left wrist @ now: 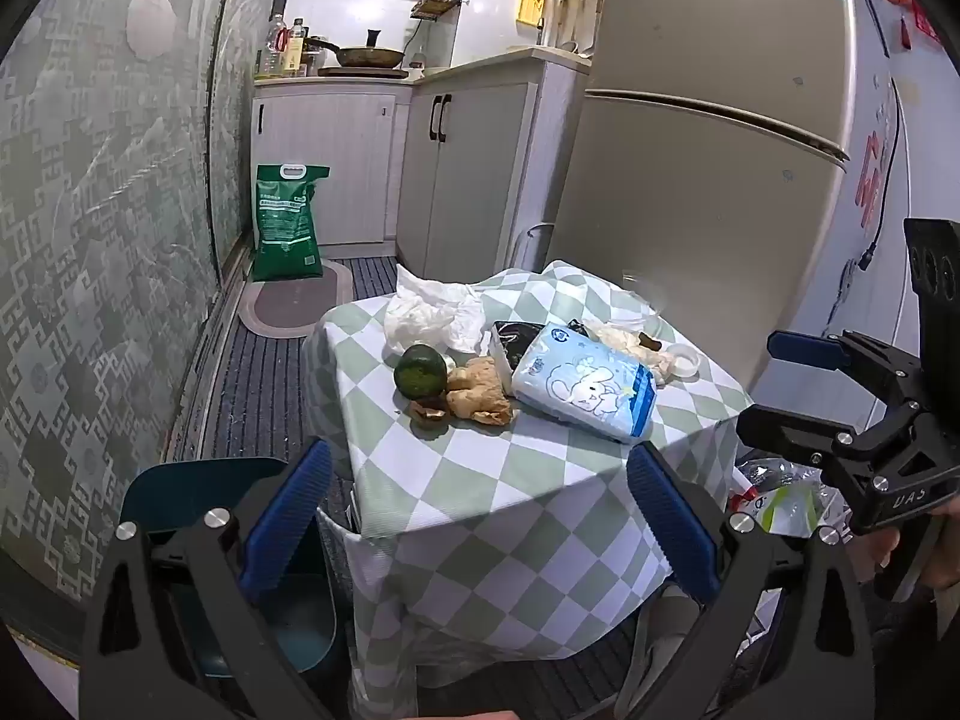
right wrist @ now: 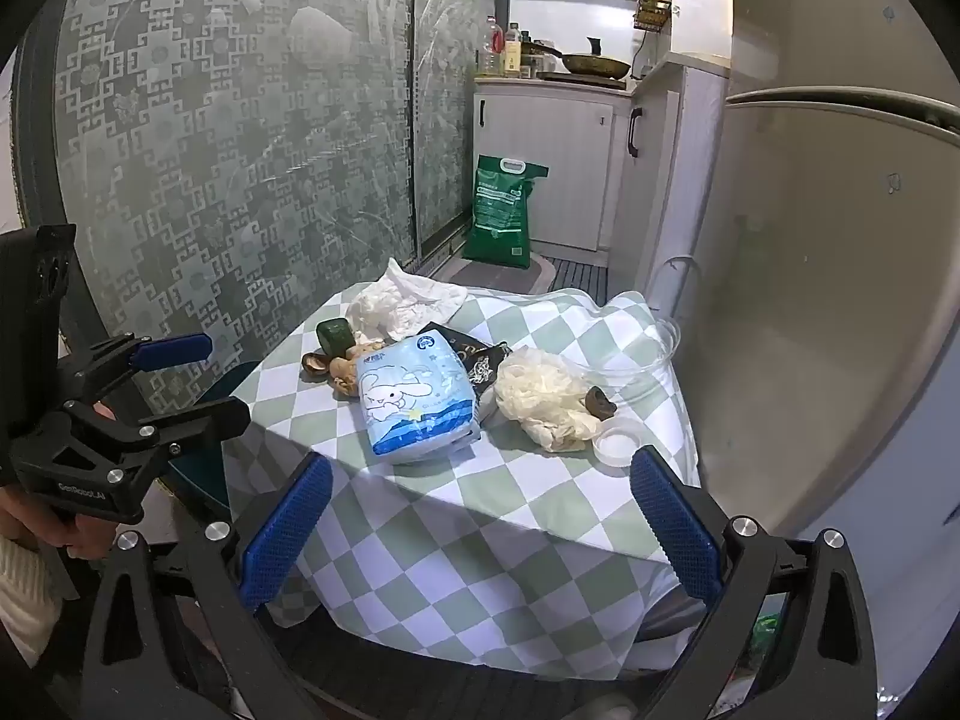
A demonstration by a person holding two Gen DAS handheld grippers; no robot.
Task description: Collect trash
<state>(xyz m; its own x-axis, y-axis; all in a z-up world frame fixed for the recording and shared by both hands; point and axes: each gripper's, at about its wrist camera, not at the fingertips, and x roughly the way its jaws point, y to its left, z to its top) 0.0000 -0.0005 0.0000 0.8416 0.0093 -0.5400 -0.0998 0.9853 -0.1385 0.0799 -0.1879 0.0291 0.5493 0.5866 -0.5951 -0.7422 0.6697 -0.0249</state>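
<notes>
A small table under a green-and-white checked cloth (left wrist: 510, 480) (right wrist: 480, 510) carries the litter. On it lie a blue tissue pack (left wrist: 585, 387) (right wrist: 414, 402), crumpled white paper (left wrist: 432, 315) (right wrist: 402, 303), a green fruit (left wrist: 422, 372) (right wrist: 334, 336), brown scraps (left wrist: 480, 393) (right wrist: 342, 369), a black wrapper (left wrist: 513, 336) (right wrist: 474, 360), a crumpled white plastic film (left wrist: 624, 342) (right wrist: 543, 399) and a white lid (left wrist: 684, 360) (right wrist: 618, 444). My left gripper (left wrist: 480, 516) (right wrist: 225, 381) hangs open short of the table's near edge. My right gripper (right wrist: 480, 528) (left wrist: 762, 387) is open too, and both are empty.
A fridge (left wrist: 690, 150) (right wrist: 810, 300) stands close on the table's right. A teal chair (left wrist: 204, 492) is tucked at the left, against a patterned glass door (right wrist: 240, 150). A green sack (left wrist: 285, 222) leans by the cabinets. A clear bag of plastic waste (left wrist: 780, 492) sits low on the right.
</notes>
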